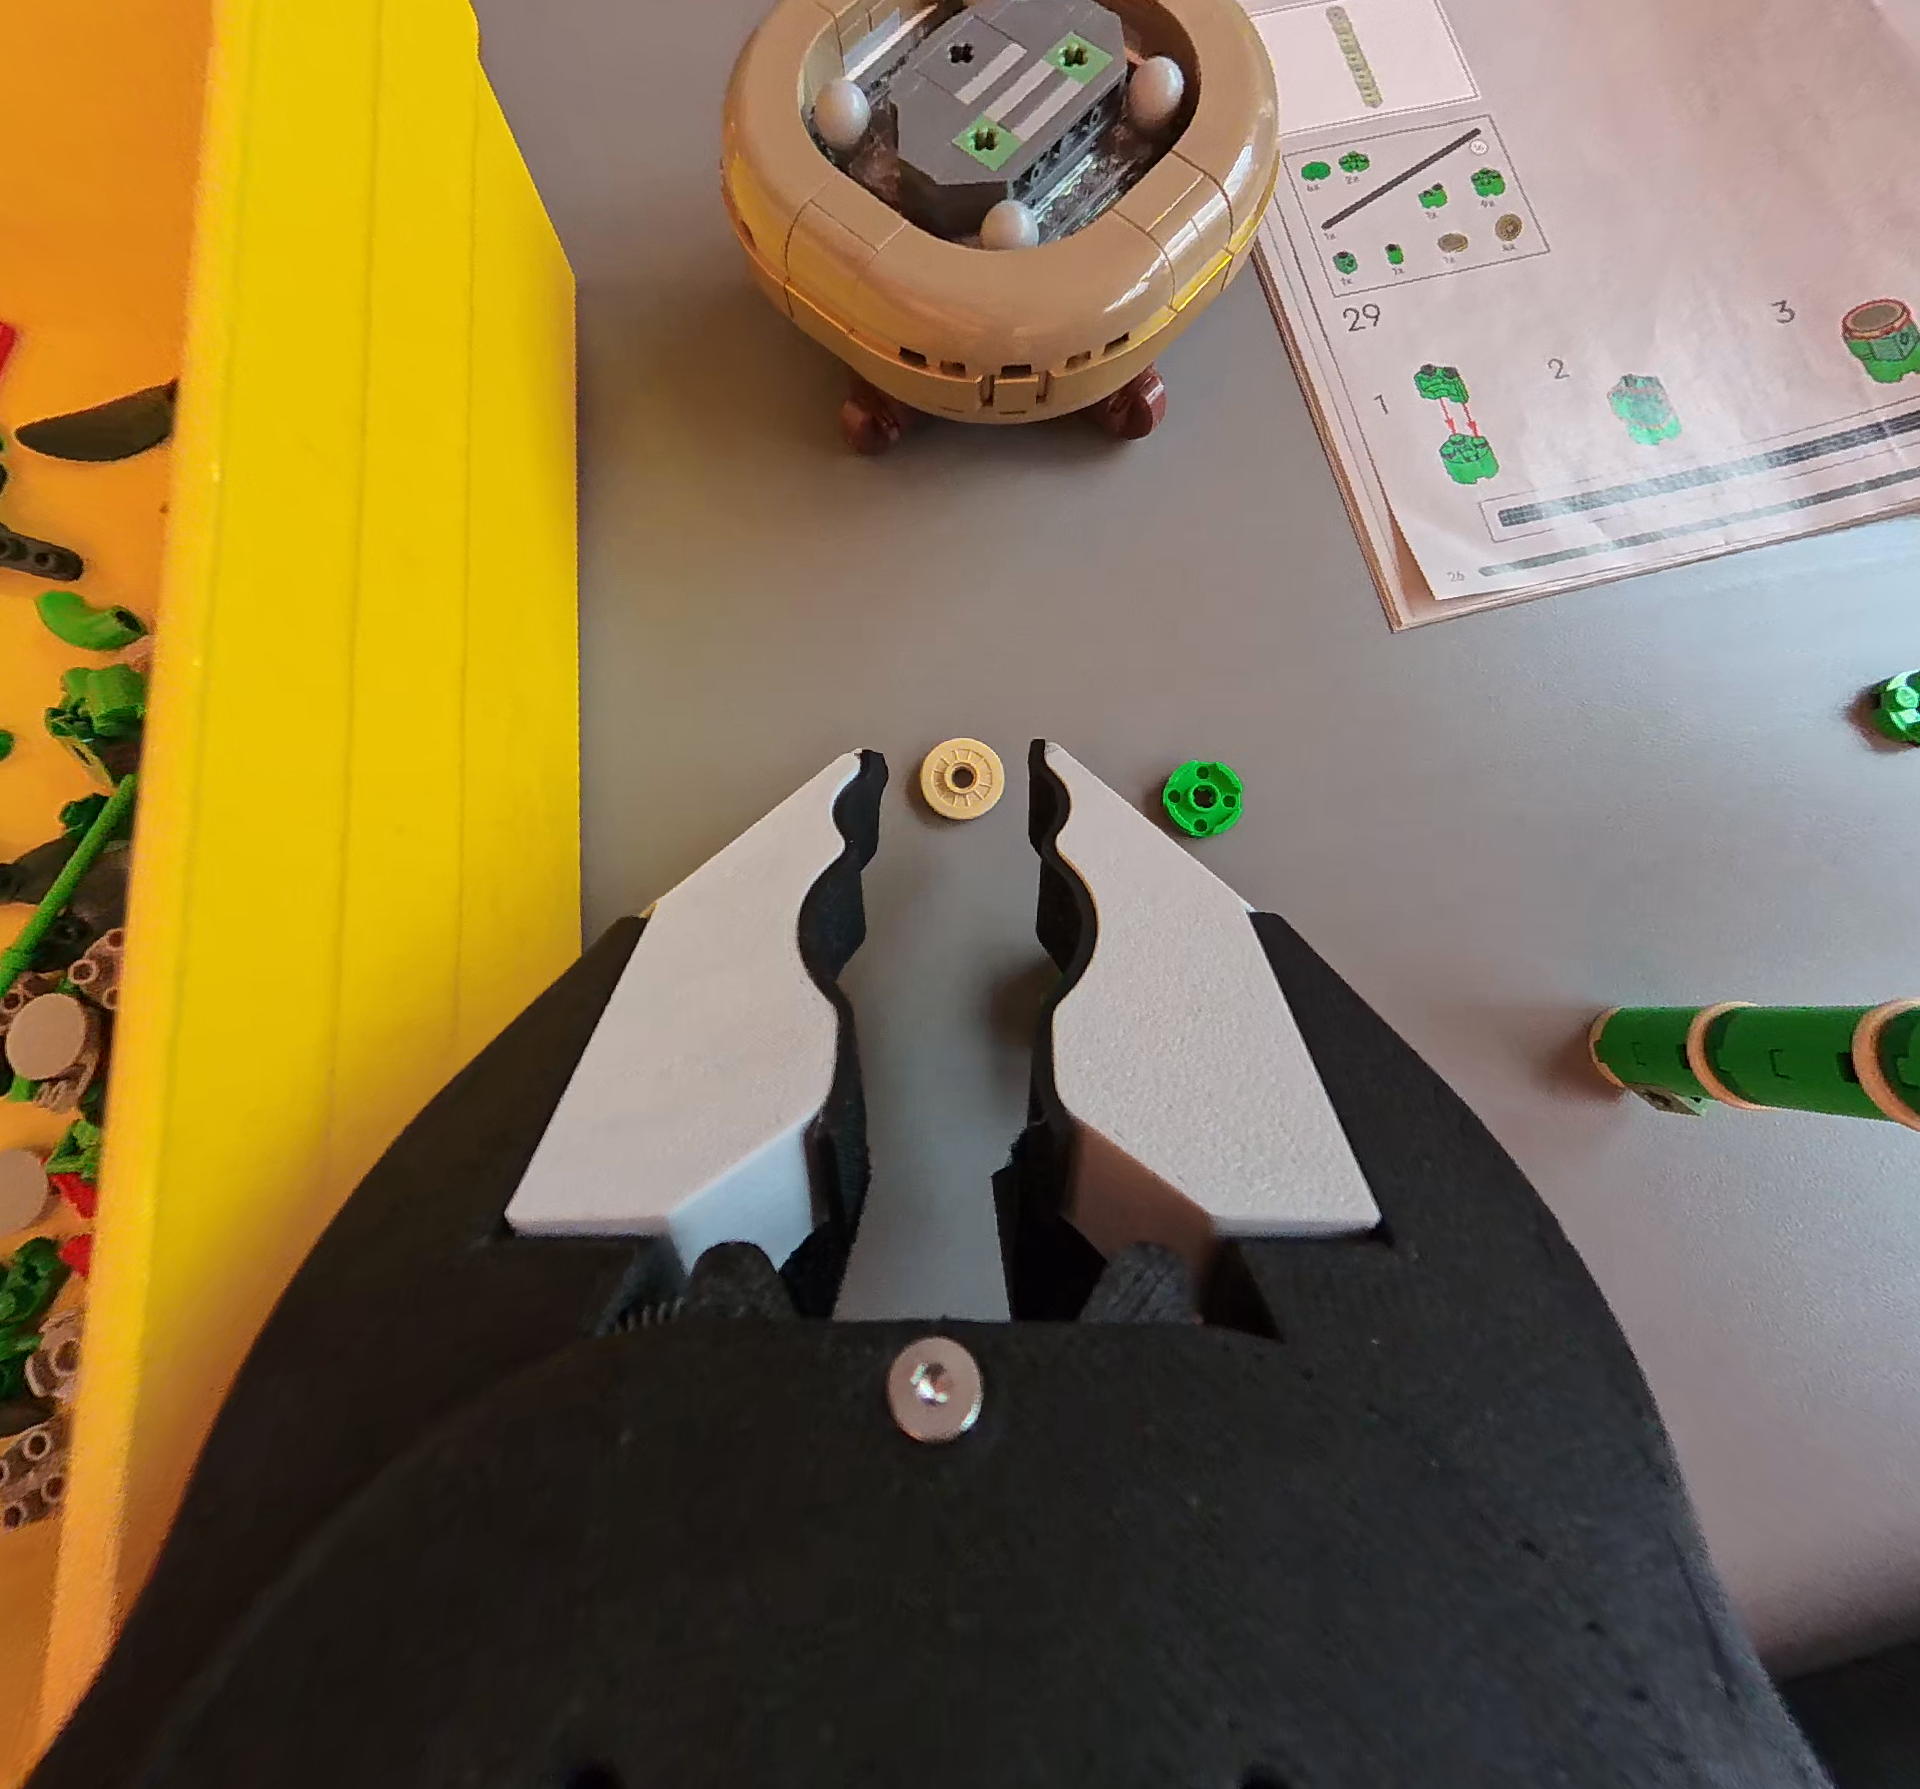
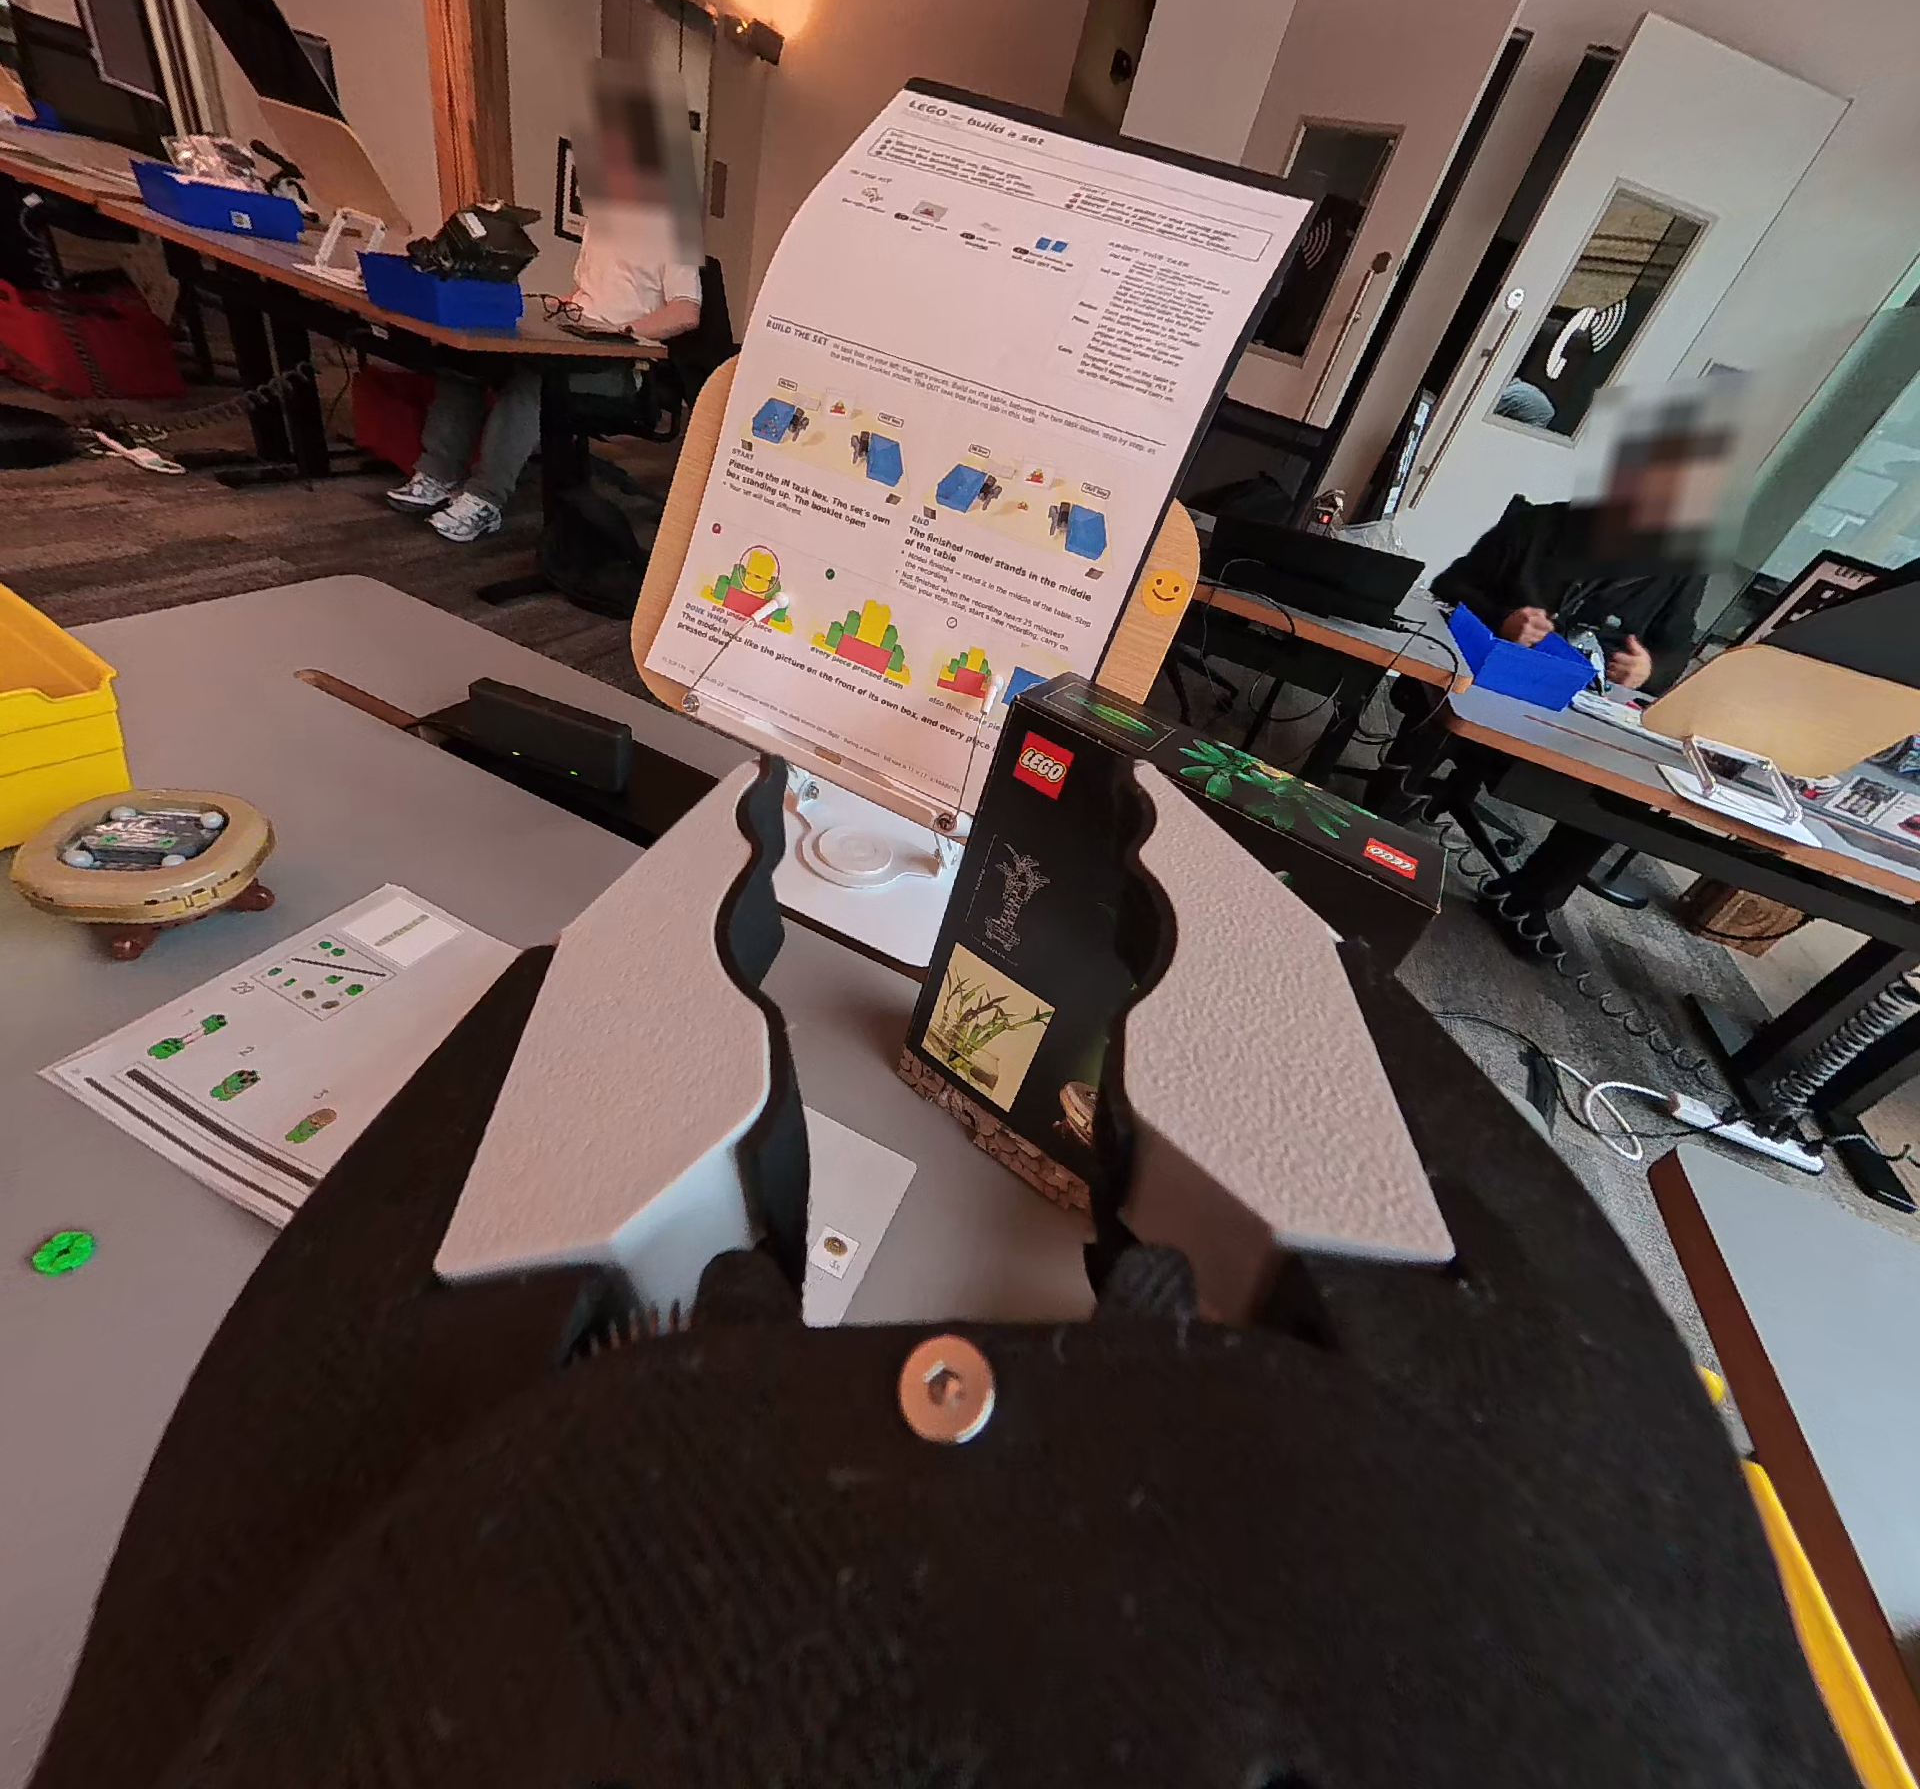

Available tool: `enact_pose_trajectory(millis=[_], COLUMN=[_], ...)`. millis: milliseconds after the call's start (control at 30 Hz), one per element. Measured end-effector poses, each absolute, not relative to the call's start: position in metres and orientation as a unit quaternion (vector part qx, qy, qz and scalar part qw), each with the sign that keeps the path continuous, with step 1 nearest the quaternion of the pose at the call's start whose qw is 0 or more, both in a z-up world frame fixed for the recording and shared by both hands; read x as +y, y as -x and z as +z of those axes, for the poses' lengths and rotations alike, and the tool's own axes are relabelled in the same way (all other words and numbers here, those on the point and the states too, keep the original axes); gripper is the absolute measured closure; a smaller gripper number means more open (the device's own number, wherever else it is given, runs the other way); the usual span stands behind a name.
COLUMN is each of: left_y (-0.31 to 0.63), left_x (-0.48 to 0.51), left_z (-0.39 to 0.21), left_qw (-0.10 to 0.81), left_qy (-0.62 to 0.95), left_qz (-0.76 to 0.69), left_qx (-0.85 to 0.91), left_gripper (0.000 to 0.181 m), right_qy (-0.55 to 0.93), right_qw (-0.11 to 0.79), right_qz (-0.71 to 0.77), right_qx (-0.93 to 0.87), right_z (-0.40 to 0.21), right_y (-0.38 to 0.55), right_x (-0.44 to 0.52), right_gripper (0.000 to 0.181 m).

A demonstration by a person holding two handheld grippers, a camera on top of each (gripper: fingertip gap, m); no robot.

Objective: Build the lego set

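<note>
My left gripper [image 1: 958, 771] is open just above the grey table, its fingertips on either side of a small tan round plate [image 1: 963, 778] lying flat. A green round plate [image 1: 1202, 798] lies just to the right of it. A tan built pot [image 1: 997, 181] with a grey and green core stands behind; it also shows in the right wrist view [image 2: 140, 861]. A green and tan stalk section [image 1: 1766, 1064] lies at the right. My right gripper [image 2: 951, 794] is open and empty, raised above the table, pointing at the black set box [image 2: 1049, 918].
A yellow bin [image 1: 343, 596] of loose pieces stands along the left. The open instruction booklet [image 1: 1621, 285] lies at the back right, also in the right wrist view [image 2: 281, 1043]. Another green piece [image 1: 1896, 705] lies at the right edge. An instruction sheet on a stand [image 2: 977, 430] stands behind the box. People sit at other desks. Spacing between my two grippers at the tips: around 55 cm. The green round plate [image 1: 1202, 798] sits 4 cm or so from the ends of my left fingers. It is some 10 cm from my left tips to the tan built pot [image 1: 997, 181].
</note>
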State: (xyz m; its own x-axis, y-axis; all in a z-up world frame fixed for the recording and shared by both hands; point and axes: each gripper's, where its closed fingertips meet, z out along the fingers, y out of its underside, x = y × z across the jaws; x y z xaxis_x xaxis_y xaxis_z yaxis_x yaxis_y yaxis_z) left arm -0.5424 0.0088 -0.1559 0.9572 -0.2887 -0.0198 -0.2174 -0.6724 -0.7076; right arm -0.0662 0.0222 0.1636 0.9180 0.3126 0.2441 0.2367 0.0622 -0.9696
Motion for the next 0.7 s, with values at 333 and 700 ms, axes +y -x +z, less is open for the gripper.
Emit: enact_pose_trajectory(millis=[333,700], left_y=[0.545,0.542], left_x=[0.01,0.007], left_z=[-0.17,-0.173], left_qw=[0.349,0.352], left_qy=[0.926,0.922], left_qz=[-0.043,-0.034], left_qx=[0.14,0.161], left_gripper=[0.149,0.157], right_qy=[0.686,0.688], right_qw=[0.699,0.697], right_qz=[0.026,0.025], right_qx=[-0.202,-0.201], right_z=[0.163,0.162], right_y=[0.066,0.064], right_x=[0.022,0.021], right_gripper=[0.119,0.119])
